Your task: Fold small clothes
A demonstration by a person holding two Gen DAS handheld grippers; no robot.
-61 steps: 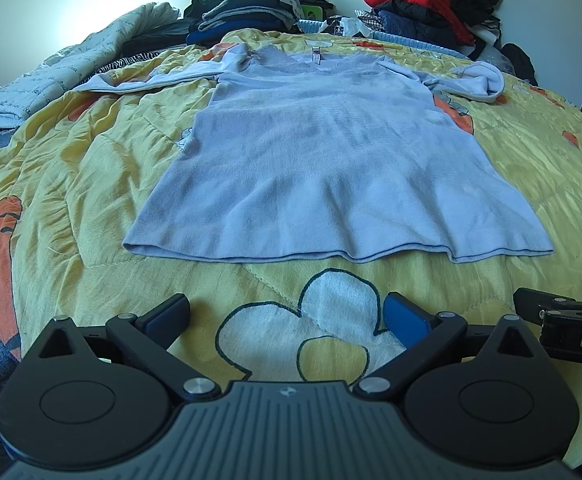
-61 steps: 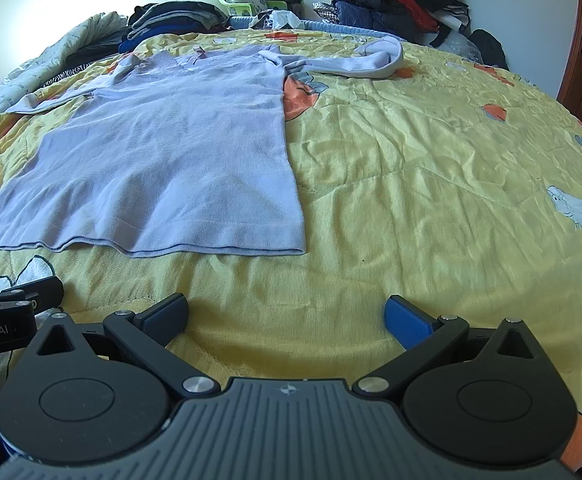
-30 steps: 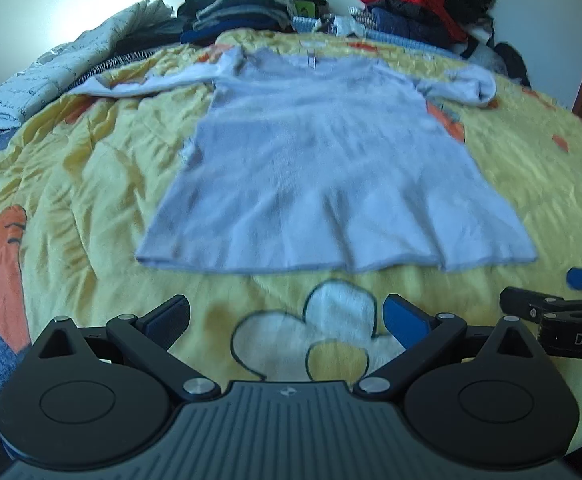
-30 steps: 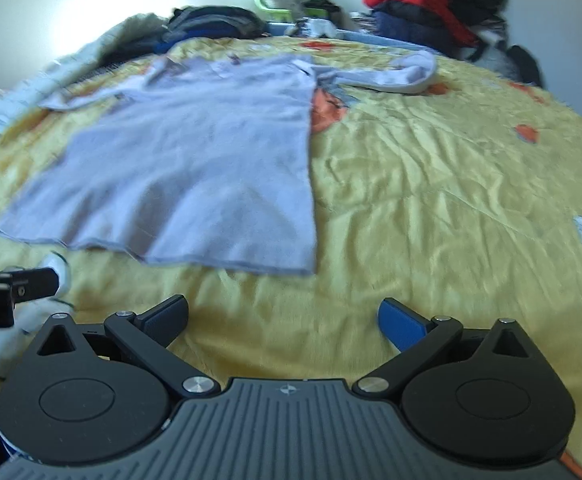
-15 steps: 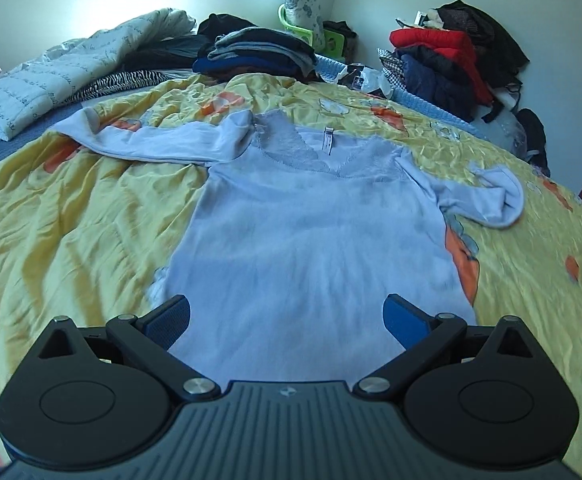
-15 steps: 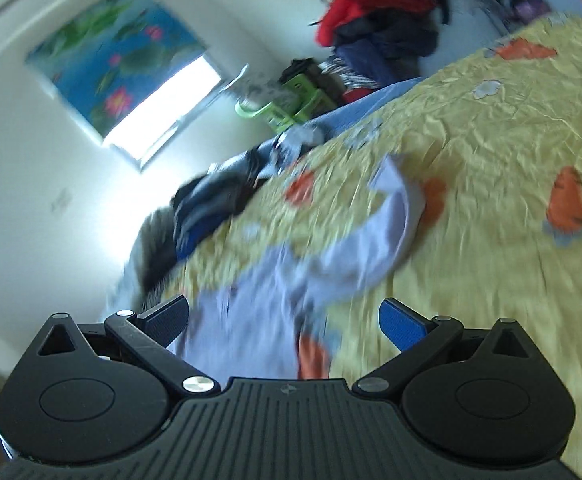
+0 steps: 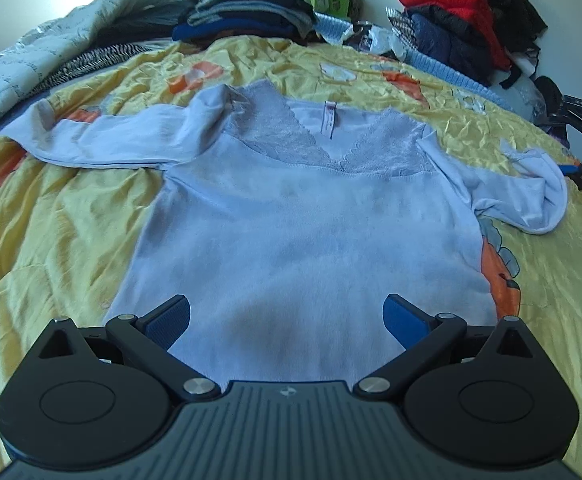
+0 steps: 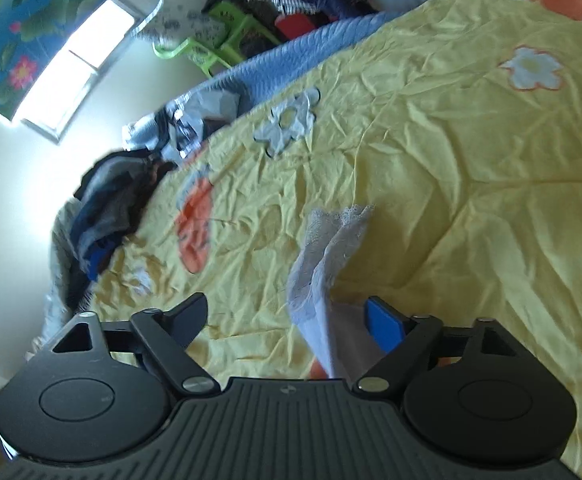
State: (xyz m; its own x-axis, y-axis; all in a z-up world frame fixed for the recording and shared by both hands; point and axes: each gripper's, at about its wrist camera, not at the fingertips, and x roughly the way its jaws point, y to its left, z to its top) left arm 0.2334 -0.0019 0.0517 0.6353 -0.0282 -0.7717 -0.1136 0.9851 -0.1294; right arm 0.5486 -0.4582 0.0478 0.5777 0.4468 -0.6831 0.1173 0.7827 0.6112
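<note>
The left tool (image 7: 287,316) hovers wide open over the blue shirt (image 7: 303,240). The right tool (image 8: 285,318), jaws just closing but not yet gripping, has the sleeve cuff (image 8: 327,248) between them on the bed (image 8: 471,168).

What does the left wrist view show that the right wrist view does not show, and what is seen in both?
Only the left wrist view shows the whole light blue top spread flat, its lace neckline, its long sleeve and the red clothes pile.

Only the right wrist view shows the window and the lace cuff between the open jaws of the right hand-held gripper, which have just been closing.

Both show the yellow quilt and the green chair.
</note>
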